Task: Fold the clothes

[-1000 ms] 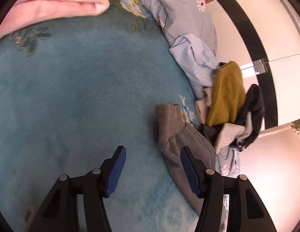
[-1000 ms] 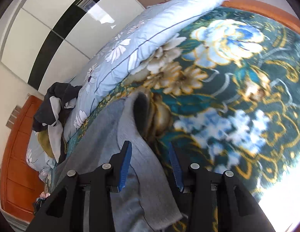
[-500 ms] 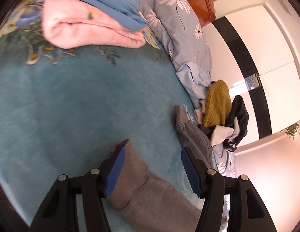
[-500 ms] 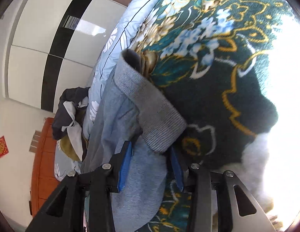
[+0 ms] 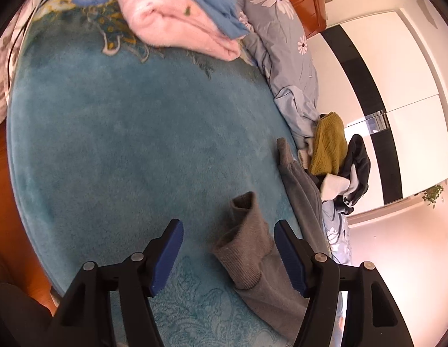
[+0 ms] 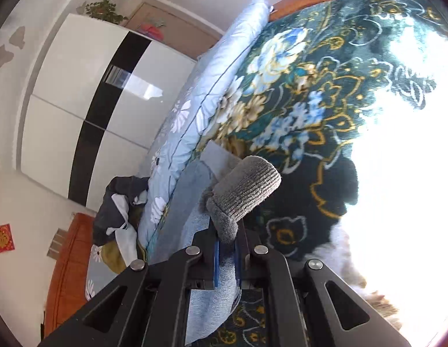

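Note:
A grey garment with ribbed cuffs lies on the teal plush blanket (image 5: 122,144). In the left wrist view one ribbed cuff (image 5: 244,243) sits between the fingers of my open left gripper (image 5: 228,256), slightly right of centre; a second grey leg (image 5: 299,185) stretches away on the right. In the right wrist view my right gripper (image 6: 226,256) is shut on the grey garment just behind its ribbed cuff (image 6: 247,188), which sticks up past the fingertips and is lifted above the flowered blanket (image 6: 310,92).
A folded pink and blue stack (image 5: 180,17) lies at the blanket's far end. A heap of unfolded clothes, mustard (image 5: 329,147) and dark (image 5: 358,167), sits against the pale blue flowered duvet (image 5: 284,55). White and black wardrobe doors (image 6: 88,92) stand behind the bed.
My right gripper has closed on the grey garment behind the cuff and lifted it. My left gripper has moved so that the other cuff lies between its open fingers.

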Demonstrator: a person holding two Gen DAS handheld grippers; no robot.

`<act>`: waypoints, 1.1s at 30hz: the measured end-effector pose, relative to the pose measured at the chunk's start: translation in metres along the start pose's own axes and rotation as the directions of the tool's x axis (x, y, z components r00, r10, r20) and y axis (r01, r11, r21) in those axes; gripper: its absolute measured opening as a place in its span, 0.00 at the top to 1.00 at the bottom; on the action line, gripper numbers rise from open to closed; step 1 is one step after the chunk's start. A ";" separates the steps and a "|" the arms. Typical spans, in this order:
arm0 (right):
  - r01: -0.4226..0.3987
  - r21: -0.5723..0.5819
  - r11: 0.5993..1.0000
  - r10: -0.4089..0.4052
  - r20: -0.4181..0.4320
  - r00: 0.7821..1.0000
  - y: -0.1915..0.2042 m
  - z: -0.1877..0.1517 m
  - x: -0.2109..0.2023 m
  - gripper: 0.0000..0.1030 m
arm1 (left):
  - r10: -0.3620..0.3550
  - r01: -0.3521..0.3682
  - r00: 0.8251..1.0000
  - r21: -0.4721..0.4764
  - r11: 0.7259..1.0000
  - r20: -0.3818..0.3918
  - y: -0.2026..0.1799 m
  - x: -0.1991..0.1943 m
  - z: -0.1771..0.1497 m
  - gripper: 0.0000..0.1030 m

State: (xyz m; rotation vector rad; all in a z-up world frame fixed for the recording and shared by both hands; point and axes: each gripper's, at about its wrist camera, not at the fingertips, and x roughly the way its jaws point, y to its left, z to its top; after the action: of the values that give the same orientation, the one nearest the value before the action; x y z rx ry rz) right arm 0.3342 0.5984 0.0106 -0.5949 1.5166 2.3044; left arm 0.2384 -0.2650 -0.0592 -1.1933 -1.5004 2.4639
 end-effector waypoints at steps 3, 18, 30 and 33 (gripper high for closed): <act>0.046 0.062 0.997 -0.042 -0.051 0.998 -0.022 -0.007 0.010 0.93 | -0.019 0.019 0.999 0.006 1.000 -0.045 0.000 0.012 -0.009 0.33; -0.016 0.024 1.000 0.018 -0.058 0.998 0.002 -0.005 -0.007 0.92 | -0.108 0.099 0.989 0.093 0.991 0.100 -0.049 -0.020 0.000 0.94; 0.060 0.105 0.993 -0.047 -0.122 0.991 -0.050 -0.017 0.006 0.92 | -0.028 0.023 0.993 0.044 0.999 0.111 -0.015 -0.034 0.010 0.97; 0.061 0.097 0.993 -0.048 -0.127 0.991 -0.049 -0.016 0.008 0.92 | -0.019 0.014 0.995 0.057 0.998 0.100 -0.015 -0.035 -0.003 0.89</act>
State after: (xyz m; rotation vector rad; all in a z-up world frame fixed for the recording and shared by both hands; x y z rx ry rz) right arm 0.3532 0.6034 -0.0378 -0.7555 1.6407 2.1715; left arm 0.2600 -0.2676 -0.0276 -1.0586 -1.4462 2.5732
